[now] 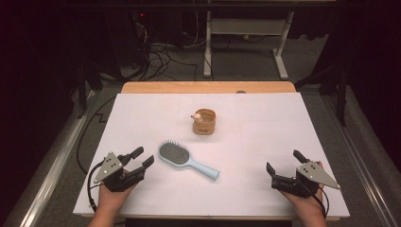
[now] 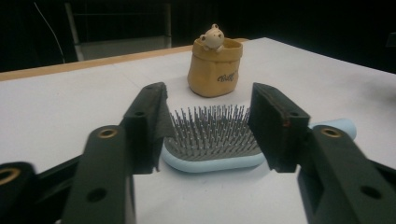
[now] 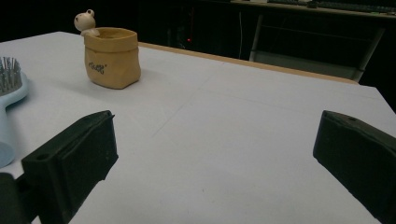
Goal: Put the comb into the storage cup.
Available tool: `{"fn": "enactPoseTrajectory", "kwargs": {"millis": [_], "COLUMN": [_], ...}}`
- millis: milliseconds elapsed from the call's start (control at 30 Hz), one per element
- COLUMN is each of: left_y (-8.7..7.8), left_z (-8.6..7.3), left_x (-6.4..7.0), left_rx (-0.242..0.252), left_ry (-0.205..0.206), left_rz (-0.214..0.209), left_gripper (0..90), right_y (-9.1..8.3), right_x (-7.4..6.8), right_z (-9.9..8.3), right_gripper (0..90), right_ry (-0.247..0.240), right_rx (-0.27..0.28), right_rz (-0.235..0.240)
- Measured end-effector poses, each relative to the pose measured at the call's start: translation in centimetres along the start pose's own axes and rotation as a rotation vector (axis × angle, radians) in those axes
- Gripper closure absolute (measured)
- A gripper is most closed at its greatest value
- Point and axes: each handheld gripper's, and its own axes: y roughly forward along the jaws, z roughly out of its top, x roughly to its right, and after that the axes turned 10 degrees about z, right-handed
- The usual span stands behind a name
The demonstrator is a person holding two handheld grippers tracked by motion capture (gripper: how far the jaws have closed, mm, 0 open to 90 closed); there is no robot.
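Observation:
A light blue hairbrush (image 1: 184, 160) lies bristles up on the white table sheet (image 1: 265, 127), head at the left, handle toward the lower right. A tan pot with a small bear figure (image 1: 204, 121) stands behind it. My left gripper (image 1: 143, 157) is open just left of the brush head; in the left gripper view the brush (image 2: 212, 140) lies past the jaws and the pot (image 2: 215, 66) beyond. My right gripper (image 1: 284, 162) rests open at the lower right, nothing between its jaws. In the right gripper view the pot (image 3: 112, 56) and the brush (image 3: 10, 98) sit at the left.
The wooden table edge (image 1: 208, 87) runs along the back of the sheet. Beyond it on the floor stand a white desk frame (image 1: 246, 33) and tangled cables (image 1: 161, 54). Bare sheet lies between the brush and the right gripper.

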Motion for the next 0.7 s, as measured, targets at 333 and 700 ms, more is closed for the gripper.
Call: {"fn": "enactPoseTrajectory", "kwargs": {"millis": [333,700], "left_y": [-0.02,-0.16], "left_z": [0.00,0.52], "left_x": [0.09,-0.27], "left_rx": [-0.002,0.034], "left_ry": [0.020,-0.015], "left_rz": [0.007,0.029], "left_gripper": [64.4,80.5], "right_y": [-0.03,0.00], "right_x": [0.03,0.02], "right_z": [0.00,0.00], "right_gripper": [0.3,0.3], "right_ry": [0.005,0.004], "right_rx": [-0.002,-0.003], "right_rz": [-0.001,-0.001]}}
